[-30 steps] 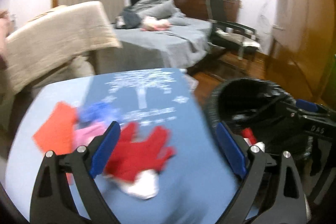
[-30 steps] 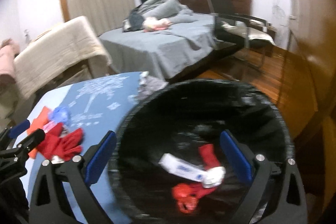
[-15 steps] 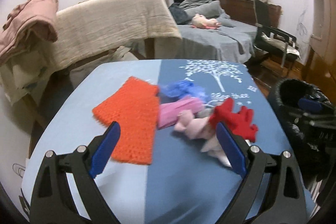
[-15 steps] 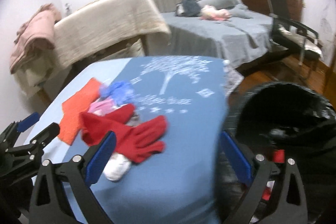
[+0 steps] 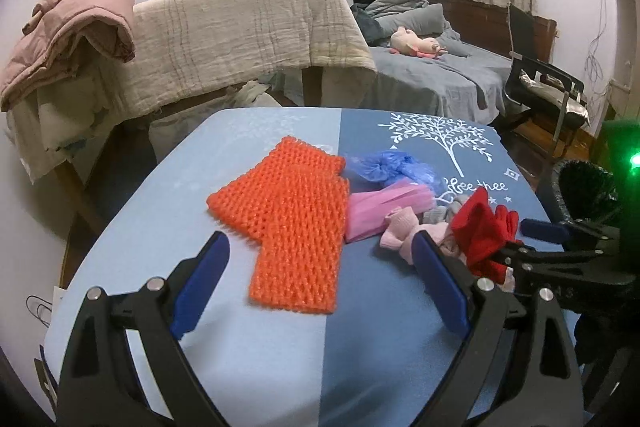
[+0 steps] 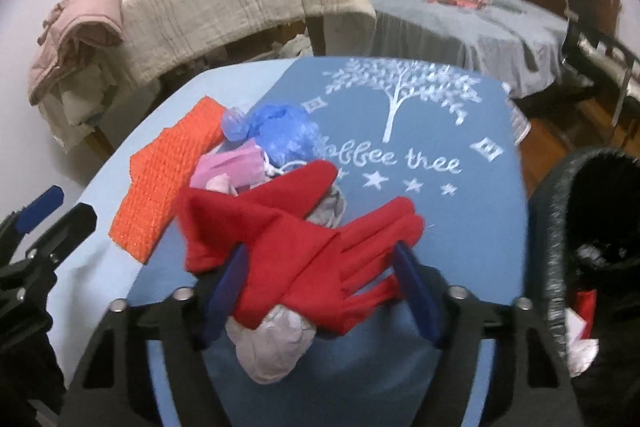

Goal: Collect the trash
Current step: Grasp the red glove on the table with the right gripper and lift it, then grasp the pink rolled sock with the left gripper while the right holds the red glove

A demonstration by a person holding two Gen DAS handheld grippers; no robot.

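Observation:
A pile lies on the blue tablecloth [image 5: 280,347]: an orange knitted piece [image 5: 292,223], a crumpled blue bag [image 5: 390,167], a pink piece [image 5: 384,211], pale pink cloth [image 5: 404,227] and a red glove [image 6: 296,239] on a crumpled white wad [image 6: 272,343]. My right gripper [image 6: 320,291] is open with its blue fingers on either side of the red glove; it also shows in the left wrist view [image 5: 532,239]. My left gripper [image 5: 320,283] is open and empty, just short of the orange piece. A black-lined trash bin [image 6: 580,247] stands right of the table.
A beige-draped frame [image 5: 248,27] with a pink quilt [image 5: 80,27] stands behind the table. A grey bed [image 5: 440,75] and a black chair [image 5: 548,87] are at the back right. Red and white trash [image 6: 582,331] lies in the bin.
Both grippers have swung left from the bin to the table. The right gripper has moved up around the red glove; the left one now faces the orange piece.

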